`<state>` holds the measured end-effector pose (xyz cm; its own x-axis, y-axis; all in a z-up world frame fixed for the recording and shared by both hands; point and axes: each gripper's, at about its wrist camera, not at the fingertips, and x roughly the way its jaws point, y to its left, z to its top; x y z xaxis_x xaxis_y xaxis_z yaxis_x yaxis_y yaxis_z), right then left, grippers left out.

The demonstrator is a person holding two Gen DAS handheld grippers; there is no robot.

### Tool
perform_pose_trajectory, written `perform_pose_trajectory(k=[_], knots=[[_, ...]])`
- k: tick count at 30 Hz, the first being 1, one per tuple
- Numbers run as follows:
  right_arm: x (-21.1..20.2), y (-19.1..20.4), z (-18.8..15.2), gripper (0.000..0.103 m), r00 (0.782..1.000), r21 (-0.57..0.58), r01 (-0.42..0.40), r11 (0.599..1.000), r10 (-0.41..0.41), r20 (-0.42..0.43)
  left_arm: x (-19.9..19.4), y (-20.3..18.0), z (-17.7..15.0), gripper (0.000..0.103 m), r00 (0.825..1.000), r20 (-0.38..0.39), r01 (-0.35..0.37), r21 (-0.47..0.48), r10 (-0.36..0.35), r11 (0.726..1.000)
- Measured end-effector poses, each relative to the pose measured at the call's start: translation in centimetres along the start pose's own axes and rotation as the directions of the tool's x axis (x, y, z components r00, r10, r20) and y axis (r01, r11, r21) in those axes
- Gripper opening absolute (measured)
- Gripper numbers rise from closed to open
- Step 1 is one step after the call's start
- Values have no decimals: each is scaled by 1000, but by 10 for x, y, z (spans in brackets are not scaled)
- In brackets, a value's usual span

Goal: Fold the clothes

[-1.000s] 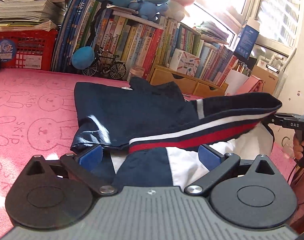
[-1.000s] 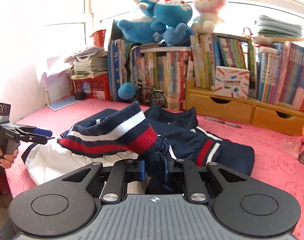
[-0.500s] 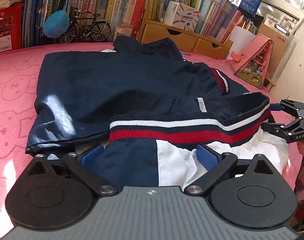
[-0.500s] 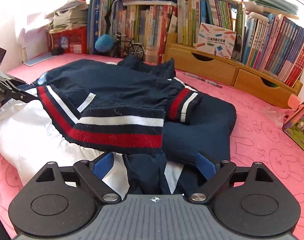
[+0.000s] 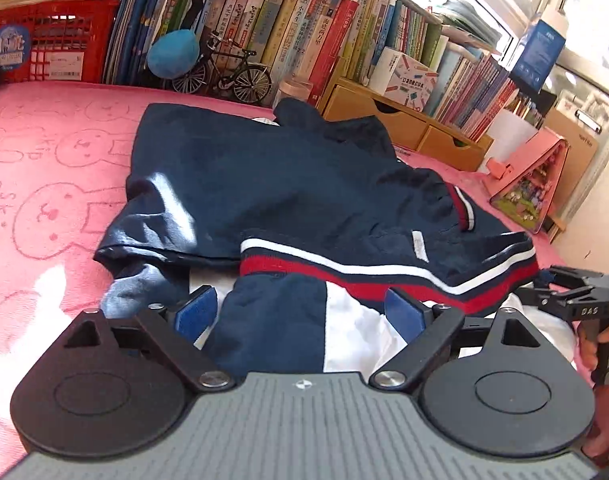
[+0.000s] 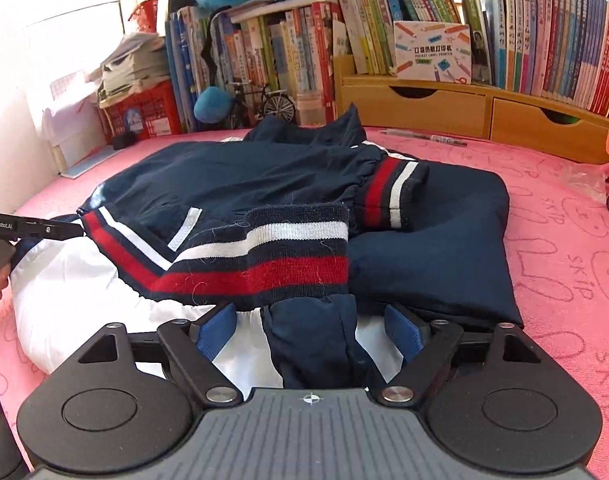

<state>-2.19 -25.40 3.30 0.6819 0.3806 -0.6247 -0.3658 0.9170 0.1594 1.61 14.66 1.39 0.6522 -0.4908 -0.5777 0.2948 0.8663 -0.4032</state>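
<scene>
- a navy jacket (image 5: 264, 184) lies on a pink mat (image 5: 44, 208) printed with rabbits, roughly at the mat's middle, in front of a row of books (image 5: 304, 40).
- the jacket is folded over on itself: its striped hem (image 5: 384, 268), navy with a white and a red band, lies across the near part, and white lining (image 5: 356, 328) shows below it.
- in the right wrist view the hem (image 6: 264, 260) runs from the left edge of the jacket to the middle, and a striped cuff (image 6: 392, 192) rests on the navy cloth behind it.
- the left gripper (image 5: 300, 312) has its fingers spread wide; a navy and white part of the jacket lies between the blue pads (image 5: 196, 314) but neither pad presses on it.
- the right gripper (image 6: 312, 330) is likewise spread apart, with a navy fold of cloth rising between its pads (image 6: 216, 332) and not pinched.
- from the left wrist view the right gripper (image 5: 560, 292) shows at the right end of the hem, just beside it, held by a hand (image 5: 608, 344).
- from the right wrist view the left gripper's tip (image 6: 44, 228) reaches the left end of the hem.
- a red crate (image 5: 52, 48), a blue plush (image 5: 172, 54) and a model bike (image 5: 228, 72) stand at the back edge of the mat, well apart from the jacket.
- a wooden drawer unit (image 6: 464, 112) sits under the books on the right.
</scene>
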Motion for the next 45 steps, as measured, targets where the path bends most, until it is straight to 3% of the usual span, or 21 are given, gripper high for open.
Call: perform_pose_trajectory(k=[1,2,3,6,8,11,15,16,21,24,26,28,29,31,35,36,39,41,42,44,45], knots=[[3,0,-1,50,999,20,-30,999,31,-16,0,-2,0,83,1000,7,1,-15,-1,1000],[-1,3,-2,32,1000,13,-31,999,31,-4,-1,-4,-1,51,1000,15,-1,-28,2,1000],[-5,6,-3,25,1000,3,-28,1000,28,10,-7,-9,-4,36,999,35,-7,-15,7,1000],[-33,18,-2,17,995,-29,-24,999,26,98,-37,-29,-9,18,993,116,-17,49,11,999],[-57,27,11,17,983,-70,-10,997,22,180,-56,-47,3,18,981,193,-32,103,12,994],[-78,34,51,16,950,-136,42,990,3,312,-67,-74,47,19,934,356,-117,222,31,968],[-53,17,110,17,910,-106,108,989,-55,410,-26,-82,103,24,886,450,-259,273,115,927],[-41,11,124,17,904,-90,122,989,-73,422,-7,-78,113,25,884,444,-290,277,146,916],[78,-27,152,17,948,-42,194,980,-176,264,95,-39,133,26,908,288,-380,263,304,887],[107,-38,146,18,955,-14,208,978,-200,219,136,-16,121,34,897,204,-436,267,391,860],[111,-43,141,22,953,9,212,977,-208,222,149,-8,113,50,888,178,-458,285,423,842],[115,-48,137,31,950,32,216,976,-217,224,152,-3,113,60,882,169,-471,271,440,839],[117,-51,134,34,949,43,217,975,-222,226,154,-1,113,71,878,165,-478,263,449,838],[121,-56,130,35,946,65,221,973,-230,228,156,2,115,80,874,157,-485,246,459,839],[130,-66,121,28,940,110,228,967,-248,233,129,-2,128,78,883,258,-442,184,391,878],[132,-69,119,28,939,122,229,966,-252,234,122,-4,131,79,865,306,-462,174,398,870],[139,-72,119,33,943,140,274,952,-294,155,134,-6,144,77,814,251,-571,178,524,801],[144,-73,122,62,941,142,319,937,-331,71,133,-6,147,73,788,226,-610,157,573,777],[146,-74,124,70,937,141,341,929,-348,29,119,-12,140,73,812,253,-570,151,526,807],[124,-55,116,98,931,80,343,936,-350,106,93,-29,118,79,864,290,-477,207,412,854],[106,-43,111,98,934,34,318,948,-319,161,84,-40,104,80,881,294,-446,252,371,859]])
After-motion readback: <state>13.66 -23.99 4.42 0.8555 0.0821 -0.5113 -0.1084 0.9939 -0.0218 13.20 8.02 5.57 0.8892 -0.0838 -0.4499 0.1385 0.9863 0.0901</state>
